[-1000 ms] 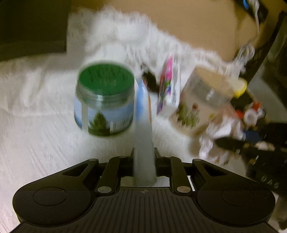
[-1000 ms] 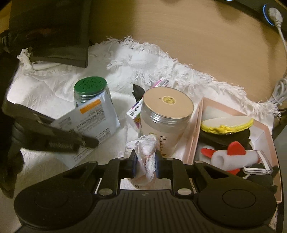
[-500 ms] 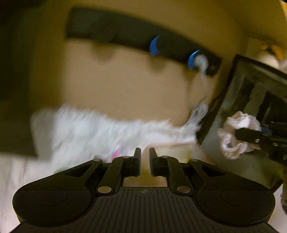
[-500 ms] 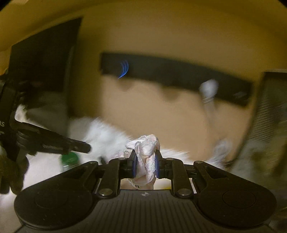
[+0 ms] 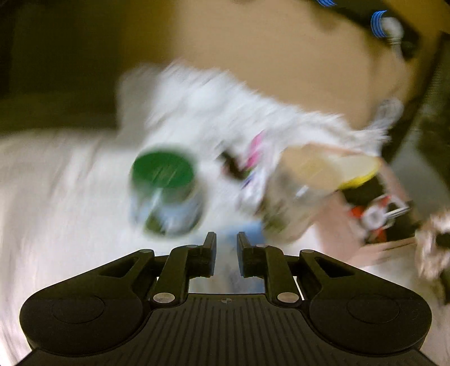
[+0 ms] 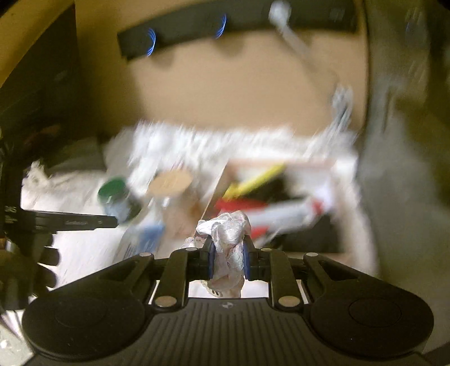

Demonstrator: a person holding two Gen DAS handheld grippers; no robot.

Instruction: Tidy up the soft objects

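Between the blue-padded fingers of the right gripper, a crumpled white cloth is sitting pinched, its bunched top sticking up above the fingertips and its tail hanging below them. Beyond that cloth, a pink tray is lying on the white fringed towel, and inside it a yellow-edged piece and a red and white toy are showing, both badly smeared by blur. Left of the tray, a tan-lidded jar is standing just beside a green-lidded jar, with a white and blue packet lying flat in front of them. Further left of the jars, the left gripper is reaching in with a dark-gloved hand behind it.

From the left wrist, the left gripper is holding nothing, its jaws standing a narrow gap apart above the towel. Just ahead of it the green-lidded jar is standing, with the tan-lidded jar and the tray off to its right. At the right edge of that view, the cloth is appearing beside the tray. Behind the towel, bare tan worktop is running back to a black power strip.
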